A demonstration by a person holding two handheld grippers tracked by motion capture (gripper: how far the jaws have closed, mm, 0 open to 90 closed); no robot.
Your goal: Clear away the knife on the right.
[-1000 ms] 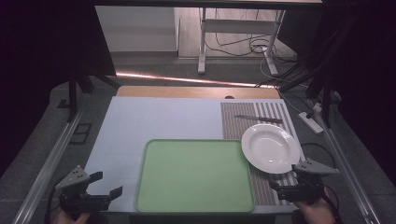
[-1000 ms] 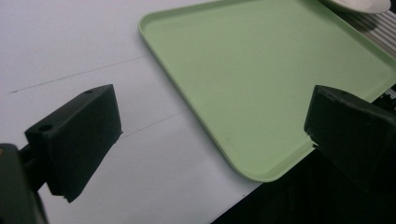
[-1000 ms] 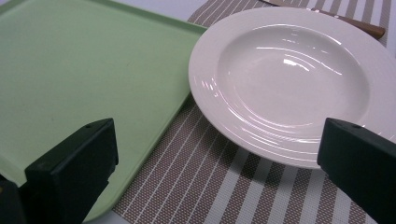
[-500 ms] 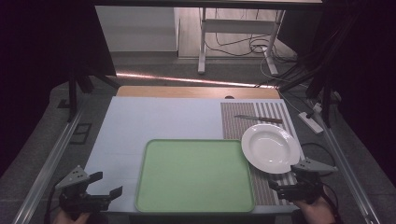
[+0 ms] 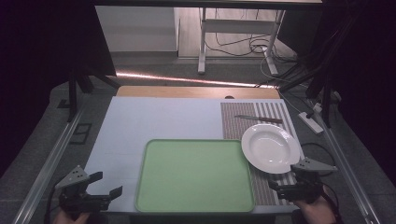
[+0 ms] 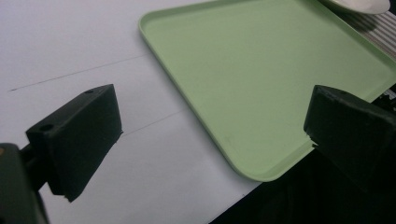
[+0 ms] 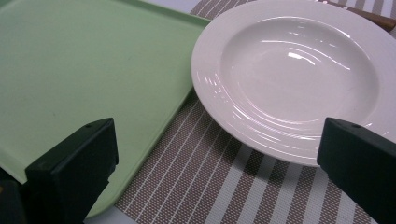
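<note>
A pale green tray (image 5: 194,175) (image 6: 280,70) (image 7: 70,79) lies bare at the table's near middle. To its right a white deep plate (image 5: 271,148) (image 7: 299,77) rests on a brown striped placemat (image 5: 280,186) (image 7: 210,186), its rim just over the tray's right edge. A knife (image 5: 258,118) lies on the mat beyond the plate. My left gripper (image 5: 106,184) (image 6: 212,135) hovers open at the near left corner, off the tray's left side. My right gripper (image 5: 276,185) (image 7: 219,154) stands open just in front of the plate, over the mat. Both hold nothing.
A light blue mat (image 5: 159,121) covers the table, with a wooden strip (image 5: 187,92) at its far edge. Metal rails (image 5: 51,163) run along both sides. Desk legs and cables (image 5: 252,46) stand on the floor beyond; a power strip (image 5: 310,121) lies at the right.
</note>
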